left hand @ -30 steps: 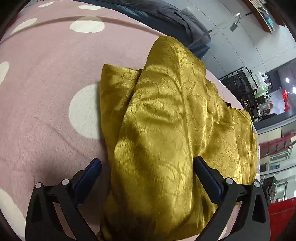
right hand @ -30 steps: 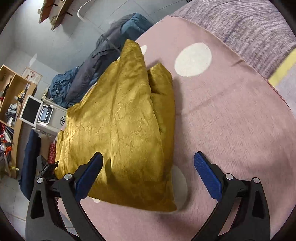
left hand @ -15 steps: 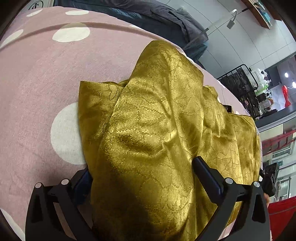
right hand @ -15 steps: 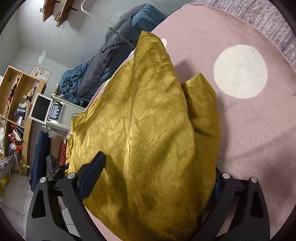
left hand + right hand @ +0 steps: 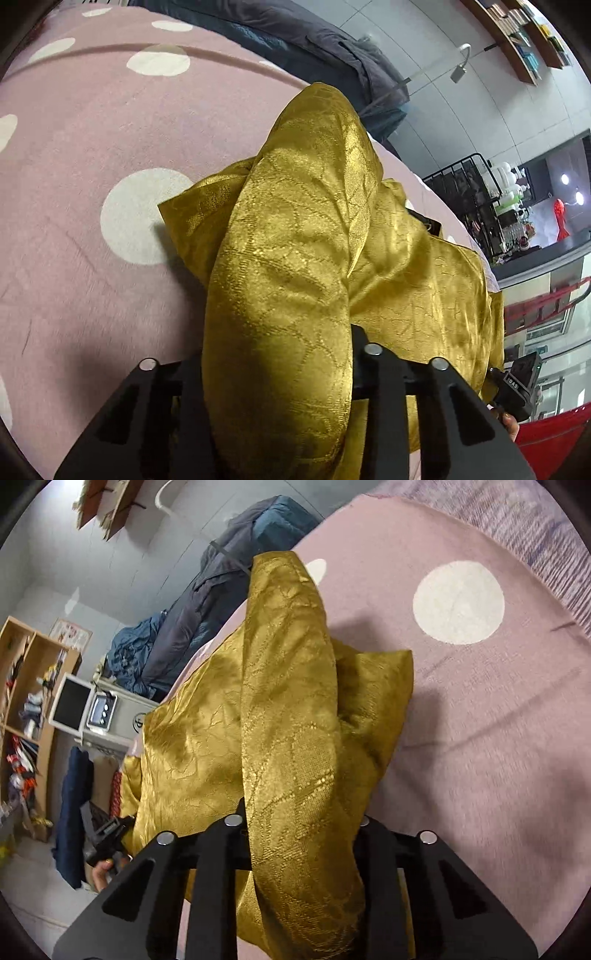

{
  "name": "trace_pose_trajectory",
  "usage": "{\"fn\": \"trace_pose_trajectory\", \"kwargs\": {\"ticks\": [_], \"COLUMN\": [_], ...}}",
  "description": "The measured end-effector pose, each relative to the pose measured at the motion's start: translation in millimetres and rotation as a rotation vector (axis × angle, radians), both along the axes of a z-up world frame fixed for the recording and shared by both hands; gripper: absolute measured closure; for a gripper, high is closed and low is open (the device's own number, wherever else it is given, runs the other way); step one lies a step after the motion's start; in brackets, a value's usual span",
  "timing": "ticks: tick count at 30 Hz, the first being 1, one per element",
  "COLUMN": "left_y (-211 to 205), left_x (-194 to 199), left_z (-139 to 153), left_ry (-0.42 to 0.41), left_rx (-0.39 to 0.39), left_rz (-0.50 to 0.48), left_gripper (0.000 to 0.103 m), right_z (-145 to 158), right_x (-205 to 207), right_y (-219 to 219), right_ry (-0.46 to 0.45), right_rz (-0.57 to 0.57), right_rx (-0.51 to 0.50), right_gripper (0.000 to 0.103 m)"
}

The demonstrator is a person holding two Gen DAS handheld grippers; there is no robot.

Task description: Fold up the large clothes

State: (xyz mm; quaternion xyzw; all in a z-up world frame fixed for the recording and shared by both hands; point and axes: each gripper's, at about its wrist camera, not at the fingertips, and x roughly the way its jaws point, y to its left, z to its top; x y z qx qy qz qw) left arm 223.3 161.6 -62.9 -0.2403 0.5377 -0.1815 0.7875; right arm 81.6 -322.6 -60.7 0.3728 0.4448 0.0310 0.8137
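A shiny gold patterned garment [image 5: 295, 229] lies bunched on a pink bedcover with white dots [image 5: 92, 129]. My left gripper [image 5: 277, 350] is closing on a thick raised fold of it, and the cloth is squeezed between the black jaws. In the right wrist view the same gold garment [image 5: 288, 686] rises as a ridge from my right gripper [image 5: 301, 819], whose jaws are also closing with a fold pinched between them. The pads of both grippers are hidden by cloth. The other gripper [image 5: 517, 384] and a hand show at the garment's far edge.
A heap of dark blue and grey bedding [image 5: 221, 590] lies past the bed's far edge. A black wire rack [image 5: 469, 192] stands to the right of the bed. Wooden shelves [image 5: 26, 686] and a white monitor [image 5: 72, 707] stand on the left. A purple-grey blanket [image 5: 517, 528] lies across the bed's upper right.
Both grippers slid forward over the garment's edge and went from wide open to pinched on folds of it. The cloth is now gathered into a raised ridge.
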Motion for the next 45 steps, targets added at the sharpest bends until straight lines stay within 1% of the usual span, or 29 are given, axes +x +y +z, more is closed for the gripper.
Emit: {"fn": "trace_pose_trajectory", "kwargs": {"ticks": [1,3,7,9,11,13,15,17,19,22,24,26,29,31,33,35,37,39,41,42,44,45], "left_y": [0.2,4.2,13.4,12.3,9.4,5.6,4.1,-1.2,-13.1,-40.1,-58.2,-81.3,-120.3,-151.2,-186.9,-229.1,-278.0,-336.5,-393.2,-423.9,-475.7,-509.4], "left_x": [-5.9,-19.6,-50.8,-67.7,-86.5,-100.4,-107.6,-108.5,-104.6,-92.6,-83.8,-74.2,-64.1,-59.4,-53.9,-45.8,-39.9,-36.7,-33.0,-31.0,-28.0,-26.8], "left_z": [5.9,18.8,41.6,49.3,57.1,63.8,68.0,73.9,82.3,104.5,121.1,139.8,167.0,185.1,199.8,213.9,229.0,242.3,247.9,248.5,243.8,239.7], "left_ry": [-0.012,-0.037,-0.06,-0.066,-0.083,-0.098,-0.104,-0.115,-0.14,-0.199,-0.237,-0.278,-0.341,-0.392,-0.436,-0.472,-0.514,-0.564,-0.589,-0.596,-0.594,-0.601], "left_rx": [-0.004,-0.018,-0.063,-0.042,0.001,0.029,0.041,0.061,0.111,0.163,0.176,0.186,0.197,0.204,0.218,0.215,0.192,0.174,0.158,0.153,0.14,0.153], "left_rz": [-0.004,-0.01,-0.009,-0.026,-0.056,-0.075,-0.082,-0.091,-0.118,-0.17,-0.201,-0.24,-0.301,-0.356,-0.416,-0.474,-0.535,-0.606,-0.664,-0.691,-0.731,-0.75], "left_gripper": [0.077,0.079,0.081,0.081,0.081,0.081,0.081,0.081,0.081,0.082,0.082,0.082,0.082,0.082,0.082,0.082,0.082,0.082,0.082,0.082,0.082,0.082], "right_z": [4.4,15.3,31.5,37.6,41.5,42.8,43.9,46.8,51.3,67.8,82.2,96.8,121.2,140.0,158.1,176.3,190.2,196.5,195.4,193.2,184.4,179.3], "right_x": [-4.6,-18.2,-56.9,-80.0,-106.8,-129.4,-150.6,-171.8,-181.3,-187.1,-191.7,-191.5,-187.6,-190.4,-198.3,-213.3,-231.3,-253.3,-274.9,-289.3,-308.1,-316.6], "right_y": [2.3,8.7,16.6,20.6,25.3,28.2,32.2,32.5,38.8,47.8,49.5,44.5,32.4,20.0,1.2,-21.0,-43.3,-66.4,-89.3,-100.4,-116.3,-123.1], "right_ry": [-0.011,-0.037,-0.053,-0.057,-0.06,-0.054,-0.048,-0.05,-0.062,-0.116,-0.165,-0.202,-0.246,-0.285,-0.321,-0.358,-0.38,-0.388,-0.382,-0.372,-0.346,-0.334], "right_rz": [0.007,0.018,0.032,0.037,0.039,0.041,0.041,0.049,0.06,0.075,0.067,0.053,0.015,-0.019,-0.072,-0.147,-0.239,-0.342,-0.454,-0.531,-0.636,-0.68], "right_rx": [-0.008,-0.003,0.002,0.012,0.025,0.028,0.019,-0.016,-0.053,-0.121,-0.152,-0.169,-0.223,-0.27,-0.292,-0.334,-0.384,-0.401,-0.406,-0.418,-0.442,-0.442], "right_gripper": [0.085,0.086,0.087,0.087,0.087,0.087,0.087,0.087,0.088,0.089,0.09,0.091,0.091,0.091,0.091,0.091,0.091,0.091,0.091,0.091,0.091,0.091]}}
